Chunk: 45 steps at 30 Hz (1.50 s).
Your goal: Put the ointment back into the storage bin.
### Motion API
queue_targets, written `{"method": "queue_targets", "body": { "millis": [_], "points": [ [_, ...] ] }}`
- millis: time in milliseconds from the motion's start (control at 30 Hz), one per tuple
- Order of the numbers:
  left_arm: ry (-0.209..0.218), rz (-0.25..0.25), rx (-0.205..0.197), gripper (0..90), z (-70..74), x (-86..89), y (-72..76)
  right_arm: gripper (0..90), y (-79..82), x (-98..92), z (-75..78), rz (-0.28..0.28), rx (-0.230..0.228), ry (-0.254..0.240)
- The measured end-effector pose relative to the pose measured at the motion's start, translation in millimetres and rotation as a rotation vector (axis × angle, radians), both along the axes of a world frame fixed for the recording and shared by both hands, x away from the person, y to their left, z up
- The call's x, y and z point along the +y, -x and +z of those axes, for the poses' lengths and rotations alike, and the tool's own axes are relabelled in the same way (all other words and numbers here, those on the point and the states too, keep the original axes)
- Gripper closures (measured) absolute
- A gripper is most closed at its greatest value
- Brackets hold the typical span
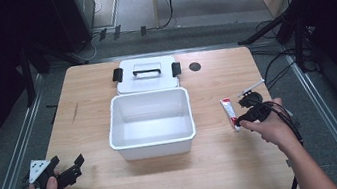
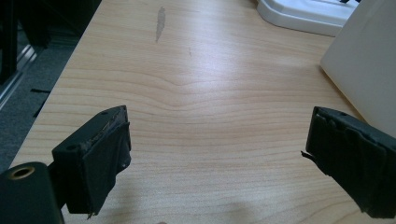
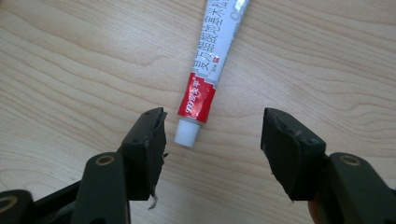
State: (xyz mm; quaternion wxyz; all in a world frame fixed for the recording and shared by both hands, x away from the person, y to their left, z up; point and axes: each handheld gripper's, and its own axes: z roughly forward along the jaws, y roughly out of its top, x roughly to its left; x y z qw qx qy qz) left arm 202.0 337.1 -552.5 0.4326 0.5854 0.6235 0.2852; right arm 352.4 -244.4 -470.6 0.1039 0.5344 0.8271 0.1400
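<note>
On the right side of the counter (image 1: 218,168) we've got our right hand-held gripper (image 3: 212,135) lined up on the tube (image 3: 210,70) — a red-and-white tube lying flat on the wood, white cap end pointing at us. Our jaws stand apart on either side of that cap, partly closed in but not touching it, so nothing is gripped yet. From the high view, the tube (image 1: 229,110) sits well apart from the white bin (image 1: 154,144), to its right, and the bin stands open and bare inside, its lid (image 1: 147,82) laid flat just behind it. Over on the near left corner our left hand-held gripper (image 2: 217,144) hovers low with its jaws wide apart, nothing between them but bare wood — it looks parked for now. So by our reckoning we're at the very start: bin opened, tube still untouched on the counter. What's left, we judge, is the pinch on the tube, the carry across, the drop into the bin, and perhaps the lid afterwards.
</note>
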Motion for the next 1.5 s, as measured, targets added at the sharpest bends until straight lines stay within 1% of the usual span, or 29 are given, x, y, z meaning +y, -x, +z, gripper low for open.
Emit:
{"method": "queue_targets", "body": {
  "millis": [33, 67, 100, 133, 167, 200, 233, 367, 400, 467, 533, 600, 667, 700, 767, 833, 867, 967, 1000, 1100, 1167, 1300, 1367, 1400, 1500],
  "points": [
    [0.000, 0.000, 0.000, 7.2, 0.0, 0.0, 0.0, 42.5, -6.8, 3.9, -0.2, -0.001, 0.023, 0.019],
    [0.000, -0.001, 0.000, 7.2, 0.0, 0.1, -0.1, 42.5, -10.4, 4.9, -0.8, 0.001, 0.034, 0.025],
    [0.000, -0.001, 0.000, 7.2, 0.0, 0.1, -0.1, 42.5, -10.4, 4.9, -0.8, 0.001, 0.034, 0.025],
    [0.000, -0.002, 0.000, 7.2, -0.1, 0.2, -0.1, 42.5, -17.3, 7.5, -2.3, 0.001, 0.060, 0.034],
    [0.000, -0.002, 0.000, 7.2, -0.1, 0.2, -0.1, 42.5, -17.3, 7.5, -2.3, 0.001, 0.060, 0.034],
    [0.001, -0.002, 0.000, 7.2, -0.1, 0.2, -0.2, 42.6, -20.8, 8.1, -3.0, 0.002, 0.067, 0.044],
    [0.001, -0.002, 0.000, 7.2, -0.1, 0.2, -0.2, 43.3, -27.0, 10.2, -3.6, -0.007, 0.084, 0.052],
    [-0.002, -0.004, 0.003, 7.2, 0.0, 0.4, -0.2, 44.8, -35.2, 13.0, -5.4, -0.016, 0.105, 0.059],
    [-0.001, -0.005, 0.003, 7.2, 0.0, 0.4, -0.2, 45.2, -39.7, 15.2, -8.5, -0.024, 0.119, 0.066],
    [0.000, -0.007, 0.004, 7.2, 0.0, 0.4, -0.2, 45.3, -41.5, 16.4, -10.3, -0.025, 0.128, 0.072],
    [0.001, -0.008, 0.004, 7.2, -0.1, 0.5, -0.4, 47.3, -45.6, 21.1, -16.5, -0.015, 0.158, 0.086],
    [0.001, -0.008, 0.004, 7.2, -0.1, 0.4, -0.4, 47.9, -46.3, 22.2, -18.0, -0.016, 0.163, 0.088],
    [0.001, -0.009, 0.004, 7.2, -0.1, 0.4, -0.5, 50.0, -49.0, 24.6, -23.0, -0.016, 0.185, 0.101],
    [0.001, -0.009, 0.004, 7.2, -0.1, 0.4, -0.5, 50.0, -49.0, 24.6, -23.0, -0.016, 0.185, 0.101],
    [0.001, -0.009, 0.005, 7.2, -0.1, 0.4, -0.5, 53.8, -52.2, 24.7, -26.0, -0.029, 0.201, 0.100],
    [0.002, -0.009, 0.004, 7.2, -0.2, 0.4, -0.6, 55.0, -53.3, 24.7, -26.7, -0.034, 0.206, 0.096],
    [0.002, -0.009, 0.004, 7.2, -0.2, 0.4, -0.6, 57.9, -54.8, 24.7, -27.9, -0.036, 0.218, 0.094],
    [0.003, -0.011, 0.004, 7.2, -0.2, 0.6, -0.6, 60.0, -55.6, 24.9, -29.7, -0.034, 0.230, 0.096],
    [0.003, -0.009, 0.005, 7.2, -0.2, 0.4, -0.7, 61.9, -56.4, 25.0, -31.3, -0.026, 0.245, 0.094],
    [0.002, -0.009, 0.005, 7.2, -0.2, 0.3, -0.7, 62.7, -57.2, 25.1, -32.9, -0.019, 0.252, 0.090],
    [0.003, -0.010, 0.004, 7.2, -0.2, 0.3, -0.7, 62.1, -57.5, 26.0, -33.2, -0.023, 0.251, 0.100],
    [0.002, -0.010, 0.005, 7.2, -0.2, 0.3, -0.7, 66.8, -57.9, 26.5, -33.1, -0.012, 0.258, 0.094],
    [0.003, -0.010, 0.005, 7.3, -0.2, 0.3, -0.8, 68.3, -57.7, 26.6, -33.1, -0.011, 0.258, 0.100],
    [0.004, -0.010, 0.005, 7.2, -0.2, 0.3, -0.8, 70.7, -57.0, 26.9, -33.1, -0.008, 0.257, 0.114],
    [0.004, -0.011, 0.006, 7.3, -0.2, 0.3, -0.8, 71.5, -56.2, 27.2, -32.9, -0.002, 0.259, 0.113]
  ]
}}
